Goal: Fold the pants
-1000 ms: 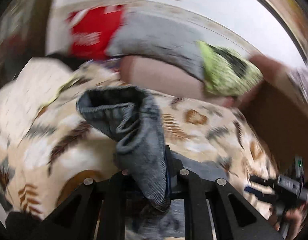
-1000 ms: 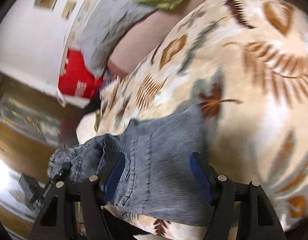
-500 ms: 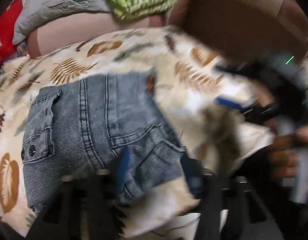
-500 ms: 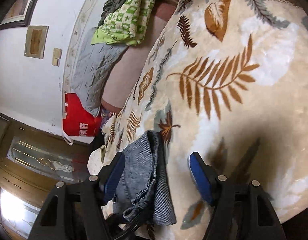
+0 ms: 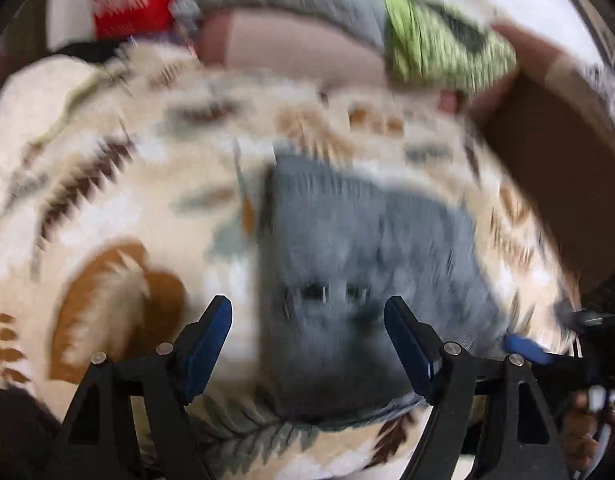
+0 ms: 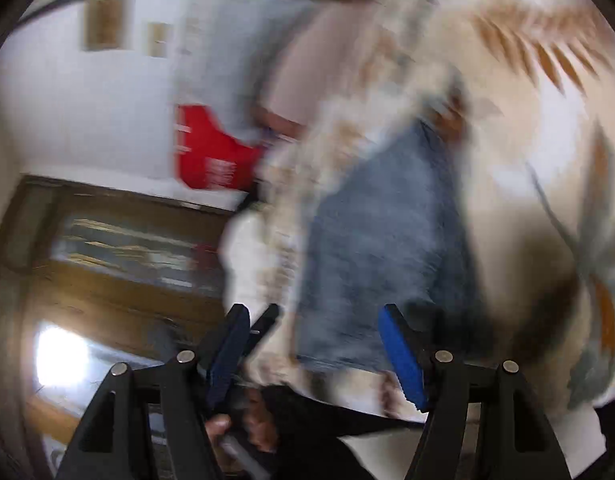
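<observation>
The grey-blue denim pants (image 5: 359,264) lie folded into a compact rectangle on the cream leaf-print blanket (image 5: 119,208). My left gripper (image 5: 307,320) is open and empty, hovering just above the near edge of the pants. The right gripper (image 5: 547,344) shows at the right edge of the left wrist view. In the right wrist view the pants (image 6: 383,248) lie ahead of my right gripper (image 6: 313,330), which is open and empty. Both views are motion-blurred.
A brown cardboard box (image 5: 559,176) stands right of the pants. A green patterned cloth (image 5: 439,52), a grey cushion (image 5: 291,0) and a red bag (image 5: 127,0) lie at the back. A wooden door (image 6: 107,248) and white wall (image 6: 87,112) lie left.
My left gripper has let go of the pants and drawn back. The pants now lie folded flat. The right gripper stays open and has swung, facing the pants from their side.
</observation>
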`<state>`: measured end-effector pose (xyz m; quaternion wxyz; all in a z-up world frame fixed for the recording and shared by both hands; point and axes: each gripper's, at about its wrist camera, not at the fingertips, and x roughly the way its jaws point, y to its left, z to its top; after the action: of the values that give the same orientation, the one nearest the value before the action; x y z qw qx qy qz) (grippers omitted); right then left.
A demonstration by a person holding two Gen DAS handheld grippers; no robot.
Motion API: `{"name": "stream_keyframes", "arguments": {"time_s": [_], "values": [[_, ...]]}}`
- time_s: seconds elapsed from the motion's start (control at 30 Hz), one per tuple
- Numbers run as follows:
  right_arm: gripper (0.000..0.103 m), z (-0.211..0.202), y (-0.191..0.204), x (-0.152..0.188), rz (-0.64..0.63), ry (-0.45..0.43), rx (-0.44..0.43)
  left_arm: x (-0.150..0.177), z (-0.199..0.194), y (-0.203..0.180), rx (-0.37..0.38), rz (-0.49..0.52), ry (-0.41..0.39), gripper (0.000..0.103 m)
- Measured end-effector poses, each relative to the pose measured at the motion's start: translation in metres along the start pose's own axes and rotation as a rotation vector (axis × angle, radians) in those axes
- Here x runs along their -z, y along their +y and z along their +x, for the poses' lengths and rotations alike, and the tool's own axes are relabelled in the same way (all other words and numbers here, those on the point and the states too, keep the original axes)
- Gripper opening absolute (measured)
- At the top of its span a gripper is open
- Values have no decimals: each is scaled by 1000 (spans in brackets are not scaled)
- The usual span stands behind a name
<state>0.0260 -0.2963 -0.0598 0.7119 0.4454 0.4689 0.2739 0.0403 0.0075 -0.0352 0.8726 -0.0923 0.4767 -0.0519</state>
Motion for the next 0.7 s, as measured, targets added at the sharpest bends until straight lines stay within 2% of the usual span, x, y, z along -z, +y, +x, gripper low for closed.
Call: {"name": "stream_keyframes", "arguments": {"time_s": [0.03, 0.07, 0.1, 0.2, 0.23, 0.3, 0.4, 0.5, 0.57, 0.7], "values": [[70, 13, -17, 2, 49, 50, 101, 5, 9, -1, 1, -2, 24, 79], [65, 19, -35, 6, 128, 62, 98, 8, 11, 1, 9, -17, 18, 79], [64, 15, -39, 8, 164, 35, 66, 10, 7, 3, 19, -32, -3, 79], [64, -4, -12, 6, 75, -36, 97, 5, -9, 0, 30, -28, -61, 79], [64, -8, -3, 5, 52, -52, 92, 2, -17, -2, 33, -20, -105, 79], [64, -8, 9, 5, 46, -51, 42, -2, -23, 1, 37, -20, -140, 79], [64, 8, 13, 6, 73, -17, 24, -3, -8, 0, 39, -24, -90, 79], [63, 26, -6, 7, 142, 15, 92, 7, 11, 1, 16, -25, -13, 79], [61, 35, -22, 8, 217, 16, 96, 11, 12, 3, 23, -35, -17, 81], [59, 36, -24, 4, 231, -17, 102, 11, 13, 3, 18, -33, -20, 82]]}}
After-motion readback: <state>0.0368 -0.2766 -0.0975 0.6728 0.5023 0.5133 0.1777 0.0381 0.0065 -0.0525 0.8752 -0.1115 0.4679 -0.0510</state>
